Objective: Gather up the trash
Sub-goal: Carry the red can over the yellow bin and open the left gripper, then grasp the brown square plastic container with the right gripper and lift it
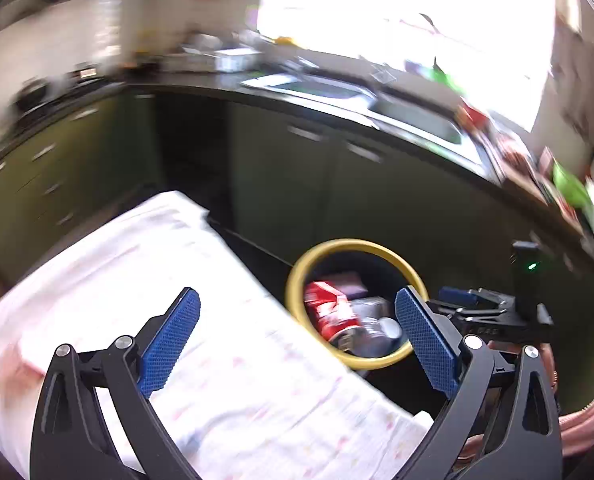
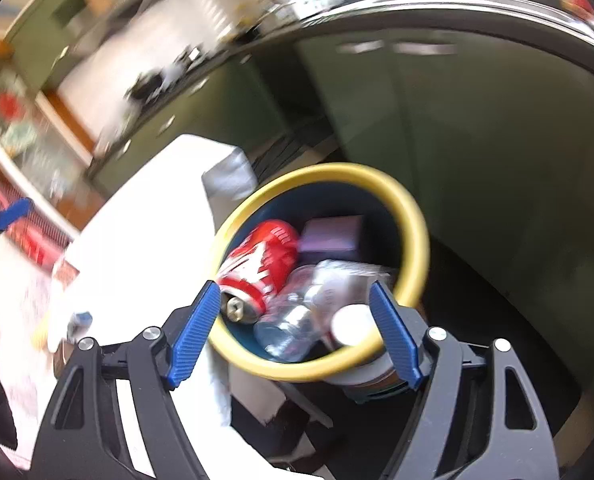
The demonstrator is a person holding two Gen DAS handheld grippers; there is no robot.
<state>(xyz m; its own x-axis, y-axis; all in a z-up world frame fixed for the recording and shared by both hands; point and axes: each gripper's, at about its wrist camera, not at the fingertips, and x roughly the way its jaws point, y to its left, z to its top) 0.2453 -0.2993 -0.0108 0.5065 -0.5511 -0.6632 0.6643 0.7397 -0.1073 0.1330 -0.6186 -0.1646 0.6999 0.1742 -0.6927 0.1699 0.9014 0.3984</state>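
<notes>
Two blue-padded tools, both w/ jaws spread wide and holding nothing. Left tool (image 1: 297, 340) hangs over a table (image 1: 137, 300) covered w/ a white patterned cloth. Right tool (image 2: 295, 332) is above a yellow-rimmed bin (image 2: 415, 240), which stands on the floor just beside the table edge. Inside the bin: a crushed red can (image 2: 263, 266), a clear plastic bottle (image 2: 293, 326), a purple box (image 2: 331, 234) and a white-lidded container (image 2: 351, 324), piled touching each other. Green cabinets (image 1: 297, 180) behind, blurred. Dark counter w/ sink (image 1: 417, 118) above them, bright window beyond.
</notes>
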